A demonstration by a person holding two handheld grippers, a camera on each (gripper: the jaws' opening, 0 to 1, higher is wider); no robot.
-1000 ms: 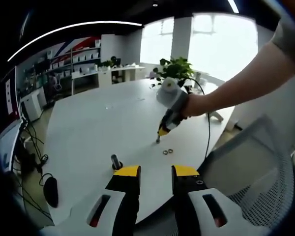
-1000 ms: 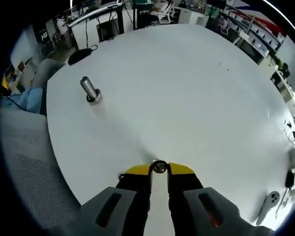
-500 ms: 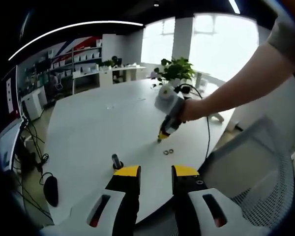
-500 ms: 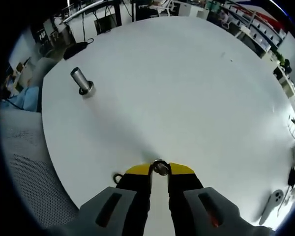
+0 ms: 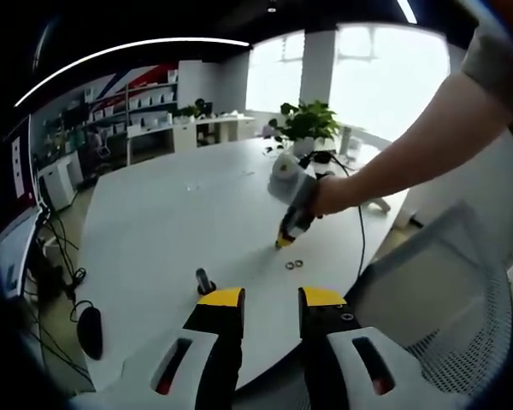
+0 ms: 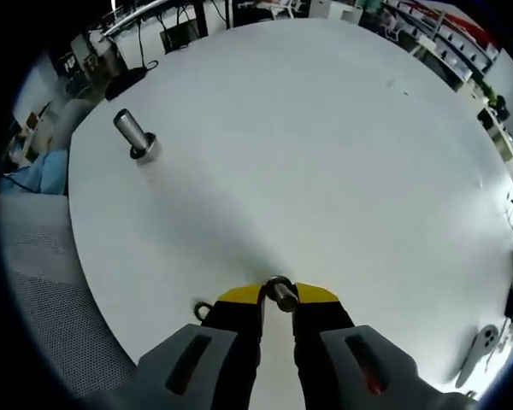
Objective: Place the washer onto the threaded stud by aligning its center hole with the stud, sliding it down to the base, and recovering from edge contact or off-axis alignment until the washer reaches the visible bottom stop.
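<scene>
Above the white table (image 6: 325, 154), the right gripper (image 6: 277, 295) was pinching the washer (image 6: 280, 292), well apart from the stud (image 6: 130, 131). Left gripper (image 5: 270, 298) sat spread, holding nothing. So it was picked up, but lining up and sliding down were still to do.

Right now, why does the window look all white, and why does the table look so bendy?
Left gripper view: daylight overexposes the window, washing it white. Right gripper view: the fisheye lens bulges the white table into a dome, and the washer in the right gripper looks slightly soft.
</scene>
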